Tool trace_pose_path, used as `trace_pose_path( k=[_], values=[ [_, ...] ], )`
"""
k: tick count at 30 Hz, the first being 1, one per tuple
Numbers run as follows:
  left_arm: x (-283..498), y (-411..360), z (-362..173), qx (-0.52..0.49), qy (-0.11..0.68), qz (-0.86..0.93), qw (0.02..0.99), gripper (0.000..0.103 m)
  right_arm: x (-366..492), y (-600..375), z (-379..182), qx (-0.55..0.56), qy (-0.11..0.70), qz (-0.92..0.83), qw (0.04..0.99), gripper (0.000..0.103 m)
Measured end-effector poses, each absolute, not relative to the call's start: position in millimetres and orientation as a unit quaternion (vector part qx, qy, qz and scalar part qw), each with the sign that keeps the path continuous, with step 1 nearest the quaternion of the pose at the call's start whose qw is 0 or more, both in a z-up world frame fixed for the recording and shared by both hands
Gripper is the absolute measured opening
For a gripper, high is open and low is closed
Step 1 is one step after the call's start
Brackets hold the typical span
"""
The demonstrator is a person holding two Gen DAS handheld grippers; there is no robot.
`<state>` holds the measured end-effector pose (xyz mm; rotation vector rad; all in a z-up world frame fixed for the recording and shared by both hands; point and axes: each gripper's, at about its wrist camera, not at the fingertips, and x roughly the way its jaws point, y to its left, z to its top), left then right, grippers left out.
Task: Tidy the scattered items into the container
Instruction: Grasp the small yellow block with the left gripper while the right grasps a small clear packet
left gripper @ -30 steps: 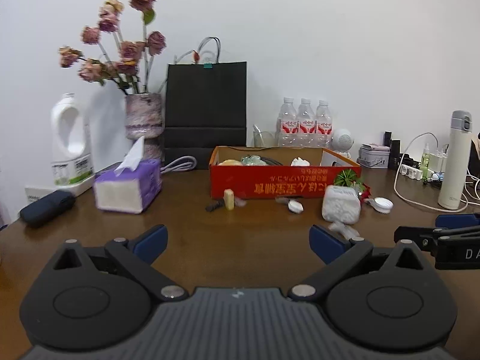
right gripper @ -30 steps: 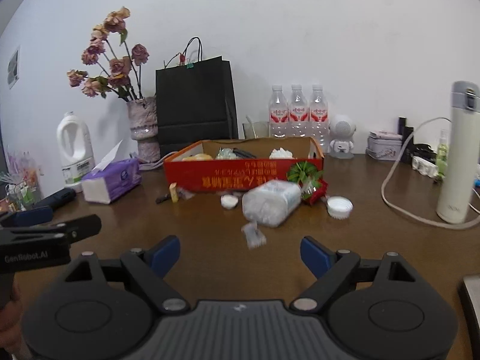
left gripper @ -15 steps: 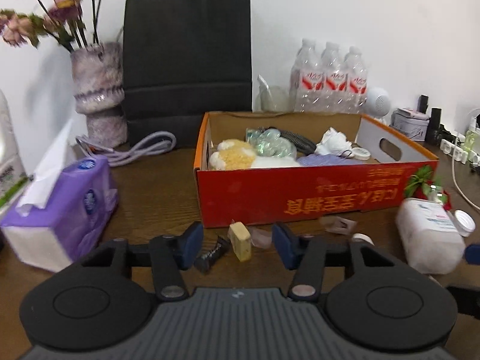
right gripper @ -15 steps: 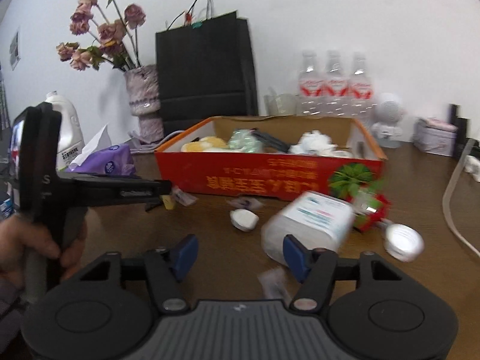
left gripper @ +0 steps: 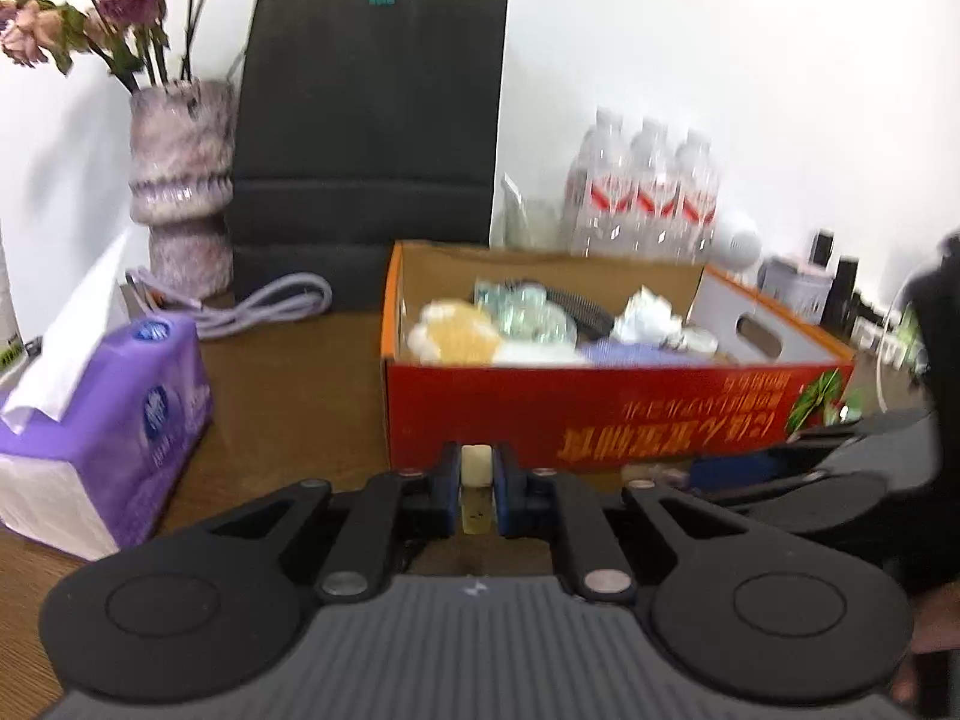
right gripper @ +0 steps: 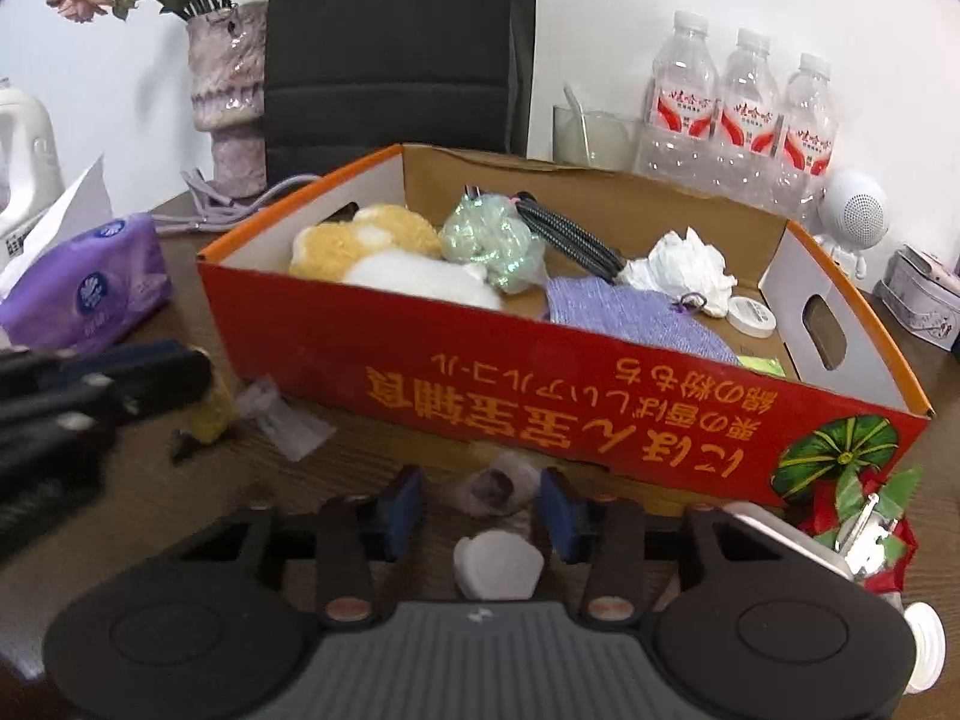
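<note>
A red cardboard box [left gripper: 600, 414] [right gripper: 540, 378] holds a plush toy, a cable, a crumpled tissue and a purple cloth. My left gripper [left gripper: 477, 489] is shut on a small yellow block [left gripper: 476, 471] just in front of the box; from the right wrist view it [right gripper: 150, 372] sits over that block [right gripper: 213, 414]. My right gripper [right gripper: 480, 507] is open, its fingers on either side of a small clear wrapper [right gripper: 489, 486] at the box's front wall. A white lump [right gripper: 498, 561] lies on the table between its arms. Another clear wrapper [right gripper: 282, 417] lies left of it.
A purple tissue pack [left gripper: 108, 414] lies left. A black bag [left gripper: 372, 138], a vase of dried flowers [left gripper: 180, 180] and three water bottles [right gripper: 744, 114] stand behind the box. A red and green ornament [right gripper: 864, 516] and a white cap [right gripper: 924, 648] lie at right.
Both grippers moved forward to the box front. The left one closed on the yellow block. The right one narrowed around the clear wrapper.
</note>
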<state>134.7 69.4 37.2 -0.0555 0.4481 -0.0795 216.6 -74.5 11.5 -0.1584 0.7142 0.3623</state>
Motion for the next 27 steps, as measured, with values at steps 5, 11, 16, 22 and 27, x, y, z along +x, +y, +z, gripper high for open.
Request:
trace_pose_path(
  k=[5,11,16,22,27],
  values=[
    [129.9,76.3,44.9,-0.047,0.197,-0.055,0.978,0.012,213.1,-72.9,10.7,-0.072,0.343,0.208,0.913,0.02],
    [104.2,62.9,65.9,-0.024,0.166,-0.051,0.984,0.012,175.2,-82.9,44.5,-0.076,0.289,0.215,0.93,0.02],
    [44.9,38.4,84.0,-0.013,0.117,-0.002,0.993,0.012,106.1,-122.4,78.3,-0.034,0.223,0.233,0.946,0.02],
    [-25.8,10.3,86.8,-0.027,0.091,0.004,0.995,0.012,37.0,-152.1,79.6,-0.03,0.209,0.209,0.955,0.02],
    [-77.6,-8.1,75.8,-0.034,0.087,-0.004,0.996,0.012,-21.8,-174.5,73.1,-0.004,0.163,0.205,0.965,0.02]
  ],
)
